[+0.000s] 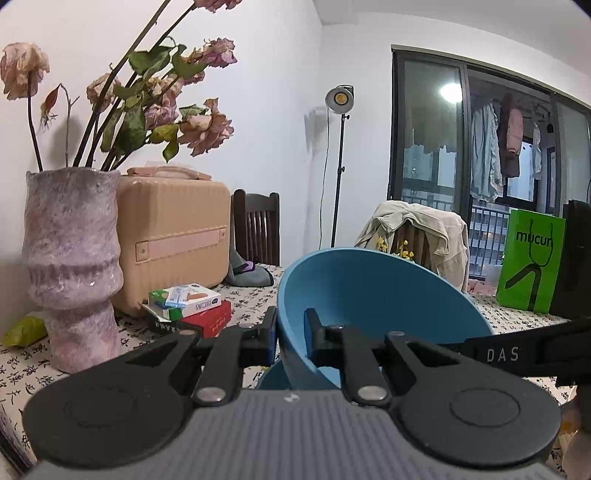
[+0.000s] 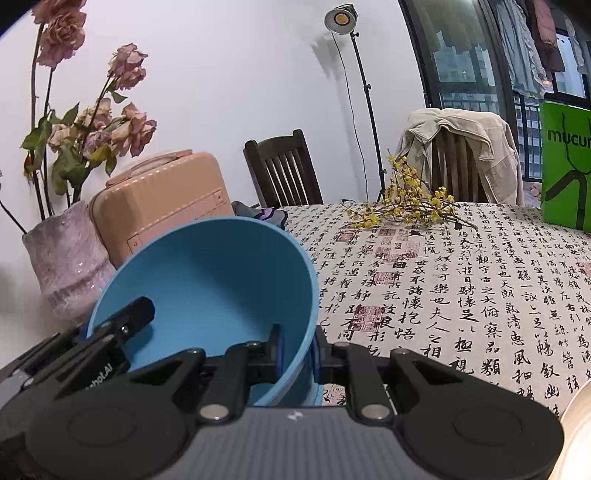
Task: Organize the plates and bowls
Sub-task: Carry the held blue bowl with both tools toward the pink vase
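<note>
Calligraphy-printed cloth covered the counter; above its vase-side edge both grippers, left gripper and right gripper, had jaws pinched narrow on opposite rims of the tilted blue bowl, seemingly steadying it for stacking.

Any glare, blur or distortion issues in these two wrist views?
Left wrist: lamp and its window reflection blow out, window frame bows, corners vignetted, blue bowl sharp. Right wrist: lamp glares, white plate at the edge overexposed and blurred, tablecloth text crisp.
</note>
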{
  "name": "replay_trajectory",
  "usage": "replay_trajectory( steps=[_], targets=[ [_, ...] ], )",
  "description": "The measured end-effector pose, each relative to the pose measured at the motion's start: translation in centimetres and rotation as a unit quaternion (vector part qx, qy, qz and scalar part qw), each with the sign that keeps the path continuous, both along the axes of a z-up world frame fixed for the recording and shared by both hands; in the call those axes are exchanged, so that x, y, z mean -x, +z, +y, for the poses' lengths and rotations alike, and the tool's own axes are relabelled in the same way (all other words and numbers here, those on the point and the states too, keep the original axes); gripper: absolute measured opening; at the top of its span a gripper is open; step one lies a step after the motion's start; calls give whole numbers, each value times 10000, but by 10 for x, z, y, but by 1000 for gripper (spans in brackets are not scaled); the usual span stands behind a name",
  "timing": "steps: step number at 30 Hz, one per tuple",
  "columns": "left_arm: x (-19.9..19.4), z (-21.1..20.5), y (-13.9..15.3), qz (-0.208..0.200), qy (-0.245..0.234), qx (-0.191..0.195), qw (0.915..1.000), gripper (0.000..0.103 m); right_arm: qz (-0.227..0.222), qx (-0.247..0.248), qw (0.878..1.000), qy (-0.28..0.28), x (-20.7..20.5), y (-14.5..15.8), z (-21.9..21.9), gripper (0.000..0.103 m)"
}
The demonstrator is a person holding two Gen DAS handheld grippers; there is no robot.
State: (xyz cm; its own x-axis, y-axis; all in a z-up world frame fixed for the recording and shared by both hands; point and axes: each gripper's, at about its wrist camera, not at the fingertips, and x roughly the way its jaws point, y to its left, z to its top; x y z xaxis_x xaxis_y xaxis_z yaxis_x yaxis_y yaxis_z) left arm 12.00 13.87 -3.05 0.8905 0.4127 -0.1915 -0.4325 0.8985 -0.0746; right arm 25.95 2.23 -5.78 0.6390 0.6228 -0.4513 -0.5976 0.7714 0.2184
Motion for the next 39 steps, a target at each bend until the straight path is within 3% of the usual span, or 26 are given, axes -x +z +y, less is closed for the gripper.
replay_trajectory(
  steps=[39],
  targets=[
    [1,15,-22,509,30,406,9979,14,-587,708,9957,78,15,-18,26,15]
  ],
)
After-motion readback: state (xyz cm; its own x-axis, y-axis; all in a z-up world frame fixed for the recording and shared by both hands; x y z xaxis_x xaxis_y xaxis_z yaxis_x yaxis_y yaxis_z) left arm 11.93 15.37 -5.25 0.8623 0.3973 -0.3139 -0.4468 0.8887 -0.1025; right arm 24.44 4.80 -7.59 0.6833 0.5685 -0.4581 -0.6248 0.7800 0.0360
